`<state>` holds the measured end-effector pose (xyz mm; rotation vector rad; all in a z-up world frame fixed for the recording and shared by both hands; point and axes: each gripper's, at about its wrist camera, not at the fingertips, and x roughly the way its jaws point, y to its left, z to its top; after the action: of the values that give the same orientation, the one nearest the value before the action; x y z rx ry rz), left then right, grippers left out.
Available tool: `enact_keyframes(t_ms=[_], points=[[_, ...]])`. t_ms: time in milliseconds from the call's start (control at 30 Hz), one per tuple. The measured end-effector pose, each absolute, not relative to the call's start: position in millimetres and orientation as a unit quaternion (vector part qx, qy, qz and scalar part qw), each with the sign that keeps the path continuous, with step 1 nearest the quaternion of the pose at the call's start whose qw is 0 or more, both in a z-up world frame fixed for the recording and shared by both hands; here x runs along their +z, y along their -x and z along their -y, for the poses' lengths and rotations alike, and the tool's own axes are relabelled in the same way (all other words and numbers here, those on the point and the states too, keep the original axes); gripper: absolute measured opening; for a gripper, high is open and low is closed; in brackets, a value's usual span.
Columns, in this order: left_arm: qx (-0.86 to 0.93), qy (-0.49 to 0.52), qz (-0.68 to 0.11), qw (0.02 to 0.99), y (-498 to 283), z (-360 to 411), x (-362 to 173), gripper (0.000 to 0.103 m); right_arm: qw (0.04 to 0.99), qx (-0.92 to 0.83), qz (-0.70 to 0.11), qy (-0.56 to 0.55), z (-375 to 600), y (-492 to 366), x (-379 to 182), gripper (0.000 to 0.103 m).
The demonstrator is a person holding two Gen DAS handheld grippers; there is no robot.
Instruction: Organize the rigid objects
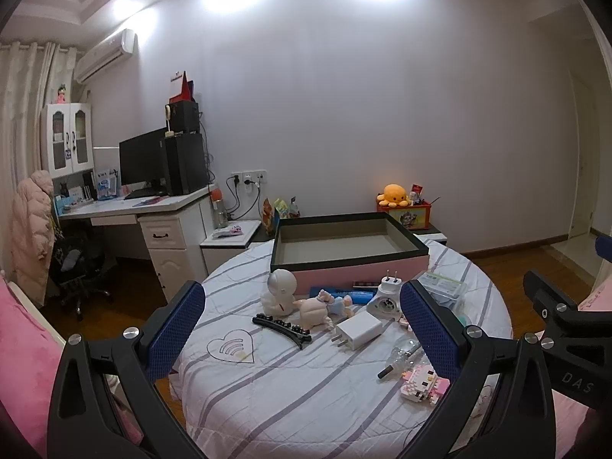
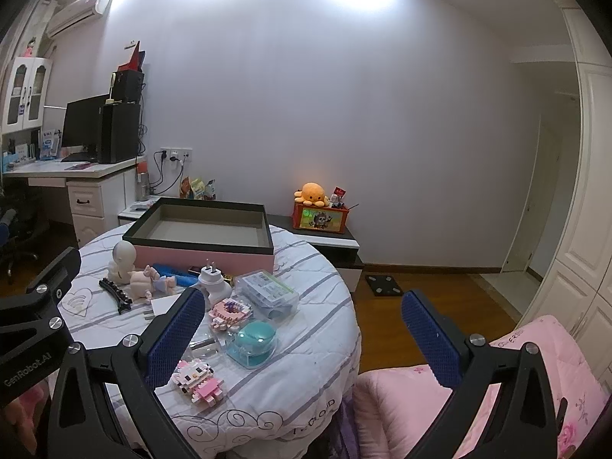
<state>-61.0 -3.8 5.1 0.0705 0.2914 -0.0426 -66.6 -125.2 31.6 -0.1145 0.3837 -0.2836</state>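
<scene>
Left wrist view: the pink box (image 1: 346, 248) with a black rim sits at 12 o'clock on the round table (image 1: 267, 401), and nothing shows inside it, so sorting seems barely begun. Waiting in front of it are the astronaut figurine (image 1: 278, 291), hair clip (image 1: 281, 329), white charger (image 1: 359, 331) and pink block toy (image 1: 424, 381). The left gripper (image 1: 302, 332) hangs spread wide, holding nothing. The right gripper (image 2: 302, 338) is likewise wide apart, touching nothing, with the teal case (image 2: 254, 344) inside its left finger.

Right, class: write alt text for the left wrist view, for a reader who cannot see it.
An open hand-held gripper hovers over a round table strewn with small toys and a white charger. Behind them sits an empty pink box with a black rim.
</scene>
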Motion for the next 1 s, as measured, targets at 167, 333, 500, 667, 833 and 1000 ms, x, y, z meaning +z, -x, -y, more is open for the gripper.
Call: enact_keyframes(t_ms=[167,333,500,667,833,1000], points=[[-0.015,-0.037,-0.146,0.989,61.3,3.4,6.3,0.103,0.970,-0.139,-0.189,0.059,122.9,68.3,32.7,0.103],[-0.018,-0.035,-0.149,0.988,61.3,2.4,6.9,0.103,0.971,-0.138,-0.186,0.063,121.6,70.4,34.6,0.103],[-0.018,-0.033,-0.148,0.988,61.6,2.4,7.1,0.103,0.972,-0.138,-0.180,0.062,120.9,73.9,37.3,0.103],[-0.012,-0.039,-0.149,0.988,61.5,2.9,6.7,0.103,0.971,-0.137,-0.183,0.064,119.6,74.7,35.7,0.103],[-0.013,-0.038,-0.151,0.988,61.9,2.7,5.4,0.103,0.972,-0.137,-0.180,0.066,118.1,76.4,35.8,0.103],[-0.013,-0.036,-0.154,0.987,61.8,2.0,3.3,0.103,0.972,-0.137,-0.181,0.064,117.8,77.0,35.5,0.103]])
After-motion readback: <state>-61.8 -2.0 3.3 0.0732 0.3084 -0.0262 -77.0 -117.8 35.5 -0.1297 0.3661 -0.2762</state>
